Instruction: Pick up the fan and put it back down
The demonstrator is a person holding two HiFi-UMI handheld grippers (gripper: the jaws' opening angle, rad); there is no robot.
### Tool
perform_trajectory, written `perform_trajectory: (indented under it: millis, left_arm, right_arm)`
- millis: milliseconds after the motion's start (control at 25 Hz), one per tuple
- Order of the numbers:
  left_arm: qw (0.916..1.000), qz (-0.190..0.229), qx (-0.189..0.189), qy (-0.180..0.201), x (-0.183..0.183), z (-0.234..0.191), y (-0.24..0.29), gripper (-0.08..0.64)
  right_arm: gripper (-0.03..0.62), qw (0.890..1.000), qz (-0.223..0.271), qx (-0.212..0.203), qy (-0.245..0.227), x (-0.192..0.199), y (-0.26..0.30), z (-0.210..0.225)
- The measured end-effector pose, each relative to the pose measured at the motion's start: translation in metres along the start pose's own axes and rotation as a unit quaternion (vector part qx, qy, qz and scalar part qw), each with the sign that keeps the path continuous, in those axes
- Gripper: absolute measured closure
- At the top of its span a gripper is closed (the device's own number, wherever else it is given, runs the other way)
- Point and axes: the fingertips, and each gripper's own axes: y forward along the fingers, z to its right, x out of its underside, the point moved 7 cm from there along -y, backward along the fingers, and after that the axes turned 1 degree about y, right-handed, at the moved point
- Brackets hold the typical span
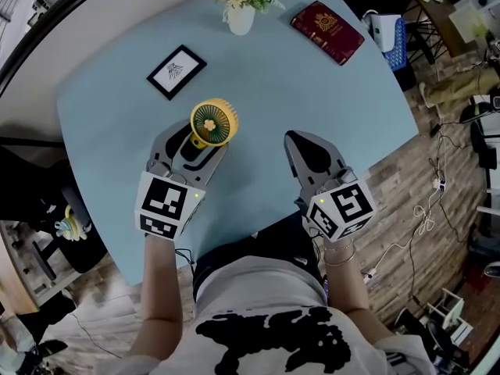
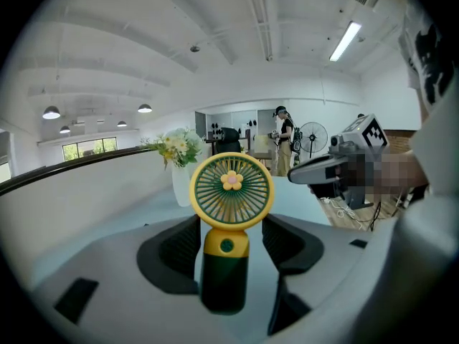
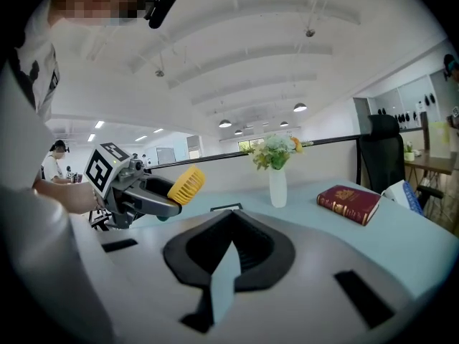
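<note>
Looking along my left hand-held gripper (image 2: 231,235), I see its jaws clamped on the dark handle of the fan (image 2: 231,188). The fan's yellow head tilts with the tool, low over the near left of the table (image 1: 273,84); I cannot tell whether its foot touches. My right hand-held gripper (image 3: 229,217) hovers beside it, jaws together on nothing. Farther off are a picture frame (image 1: 176,71), a vase of flowers (image 1: 241,18) and a red book (image 1: 328,31).
</note>
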Motion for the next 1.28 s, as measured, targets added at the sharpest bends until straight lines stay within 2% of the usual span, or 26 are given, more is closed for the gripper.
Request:
perform_trajectory:
  millis: [400, 720, 920, 1280]
  left_arm:
    - [0.9988, -0.038, 0.029, -0.010, 0.022, 0.005, 0.046, 0.279]
    - [0.9943, -0.086, 0.058, -0.027, 0.049, 0.012, 0.085, 0.279]
    - [0.9920, -0.100, 0.071, -0.032, 0.061, 0.019, 0.105, 0.279]
    - [0.9861, -0.146, 0.055, -0.057, 0.082, 0.024, 0.141, 0.279]
  right_arm:
    - [0.589, 1.000, -0.023, 0.004, 0.019, 0.019, 0.011, 0.020]
    - [0.588, 0.998, -0.044, 0.012, 0.033, 0.040, 0.013, 0.034]
    - [0.588, 0.997, -0.054, 0.014, 0.045, 0.051, 0.017, 0.041]
    - [0.588, 0.995, -0.074, 0.000, 0.070, 0.072, 0.037, 0.058]
